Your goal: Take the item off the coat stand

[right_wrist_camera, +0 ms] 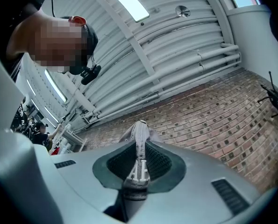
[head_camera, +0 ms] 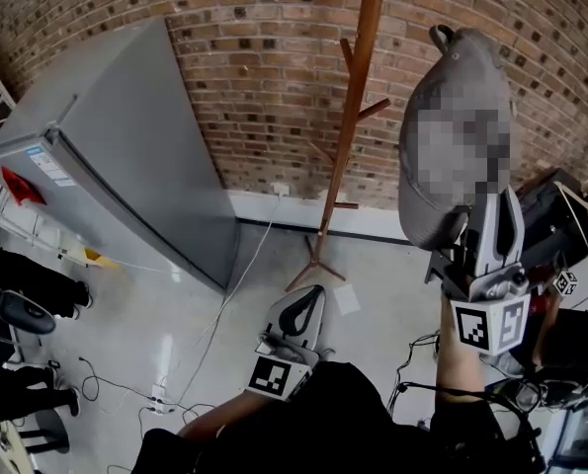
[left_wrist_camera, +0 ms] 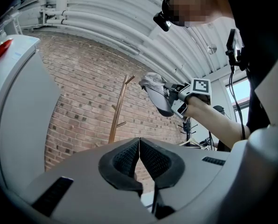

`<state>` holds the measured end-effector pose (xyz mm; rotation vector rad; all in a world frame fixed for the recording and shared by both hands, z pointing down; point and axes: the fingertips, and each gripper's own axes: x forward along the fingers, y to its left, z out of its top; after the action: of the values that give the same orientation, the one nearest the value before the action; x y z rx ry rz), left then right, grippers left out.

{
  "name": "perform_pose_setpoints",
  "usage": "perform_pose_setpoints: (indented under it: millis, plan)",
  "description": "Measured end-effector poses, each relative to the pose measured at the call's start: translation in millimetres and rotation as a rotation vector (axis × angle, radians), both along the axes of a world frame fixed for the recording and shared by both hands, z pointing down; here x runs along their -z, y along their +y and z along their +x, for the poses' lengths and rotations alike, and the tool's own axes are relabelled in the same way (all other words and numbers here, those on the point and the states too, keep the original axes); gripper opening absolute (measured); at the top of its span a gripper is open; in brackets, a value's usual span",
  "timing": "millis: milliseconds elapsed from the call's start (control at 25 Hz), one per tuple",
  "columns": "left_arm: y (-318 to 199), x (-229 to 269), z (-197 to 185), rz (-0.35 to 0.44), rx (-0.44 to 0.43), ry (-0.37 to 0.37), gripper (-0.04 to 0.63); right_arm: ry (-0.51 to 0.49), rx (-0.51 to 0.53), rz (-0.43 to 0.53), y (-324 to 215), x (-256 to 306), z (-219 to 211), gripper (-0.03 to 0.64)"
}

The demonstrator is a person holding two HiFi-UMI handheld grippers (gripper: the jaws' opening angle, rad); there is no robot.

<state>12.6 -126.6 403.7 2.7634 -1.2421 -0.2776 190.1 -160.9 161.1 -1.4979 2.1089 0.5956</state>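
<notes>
Cap (head_camera: 460, 67) first: grey, it is clear of the coat stand (head_camera: 358, 97) and up in the air to the stand's right, touching none of the pegs that I can see. The wooden stand rises against the brick wall (head_camera: 264, 77) near the middle of the head view, its feet on the floor just beyond my left gripper (head_camera: 308, 306). The cap stands on end above my right gripper (head_camera: 489, 217), its long axis running up and away along the line of the jaws. Those jaws are nearly together and pinch the cap's rear edge and strap (right_wrist_camera: 139, 155) between the pads. My left gripper hangs low, jaws pressed together on nothing. Since the right arm has the cap, I judge the way out is rightward and down, away from the pegs.
</notes>
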Motion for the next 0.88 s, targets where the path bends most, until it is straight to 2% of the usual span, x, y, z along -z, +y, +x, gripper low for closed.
perform_pose_setpoints:
  millis: [320, 440, 560, 760, 880]
  plan:
    - [-0.8, -0.6, 2.9, -0.016, -0.002, 0.007, 0.017, -0.035, 0.016, -0.044, 11.4, -20.9, -6.0, 0.063]
    - [-2.3, 6.6, 4.4, 0.023, 0.003, 0.037, 0.017, -0.007, -0.026, -0.036, 16.1, -30.3, -9.1, 0.063]
    - [-2.2, -0.3, 5.3, -0.006, -0.004, 0.013, 0.017, 0.023, -0.049, -0.033, 20.4, -37.3, -12.6, 0.063]
    - [-4.3, 9.4, 6.5, 0.03, 0.005, 0.04, 0.017, 0.001, -0.027, -0.089, 20.6, -53.7, -13.9, 0.063]
    - [-4.4, 6.5, 7.3, 0.008, 0.003, 0.031, 0.017, -0.018, -0.029, -0.123, 21.1, -67.8, -11.7, 0.063]
